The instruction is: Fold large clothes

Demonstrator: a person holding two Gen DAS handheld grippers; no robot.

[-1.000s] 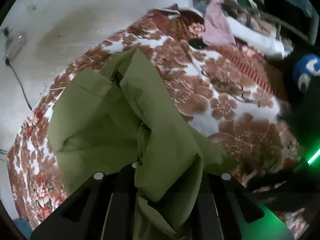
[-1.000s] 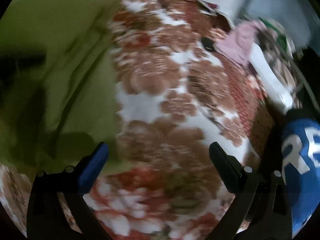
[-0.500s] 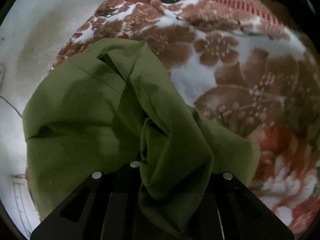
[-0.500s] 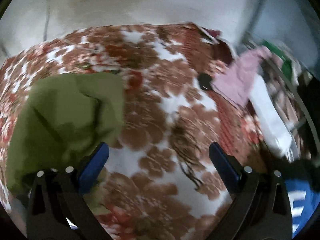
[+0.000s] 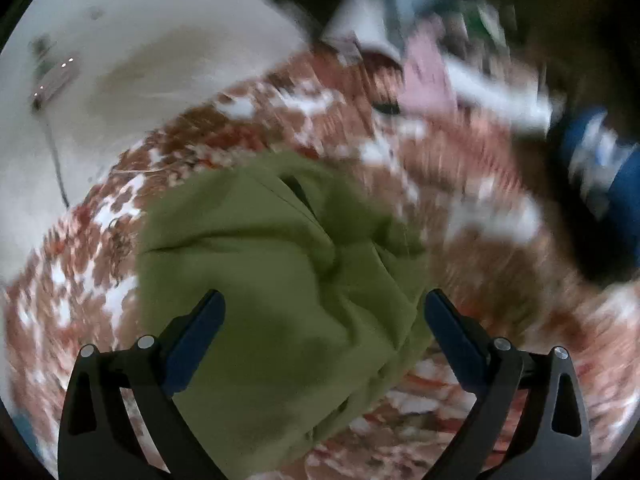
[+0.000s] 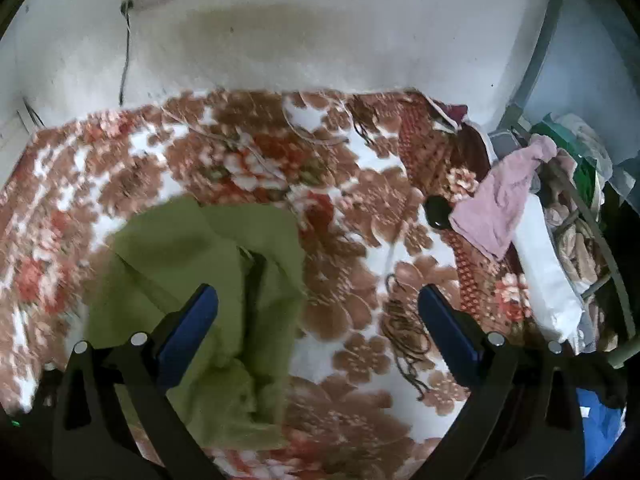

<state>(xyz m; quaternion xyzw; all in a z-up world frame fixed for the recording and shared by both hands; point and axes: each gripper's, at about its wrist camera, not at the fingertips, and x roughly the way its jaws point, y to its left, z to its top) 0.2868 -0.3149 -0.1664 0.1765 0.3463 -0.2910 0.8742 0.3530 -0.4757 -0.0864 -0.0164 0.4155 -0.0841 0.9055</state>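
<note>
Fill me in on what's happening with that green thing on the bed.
A person with a gripper in each hand is folding a green garment that lies bunched and creased on a floral blanket. Neither gripper holds it at this moment: the left gripper is open above the cloth, and the right gripper is open too, with the garment's right edge between its fingers. The fold is not neat yet. A pink cloth sits off at the blanket's right edge.

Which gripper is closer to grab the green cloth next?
Probably the left gripper: the green cloth fills the gap between its open fingers. The right gripper points mostly at the blanket.
</note>
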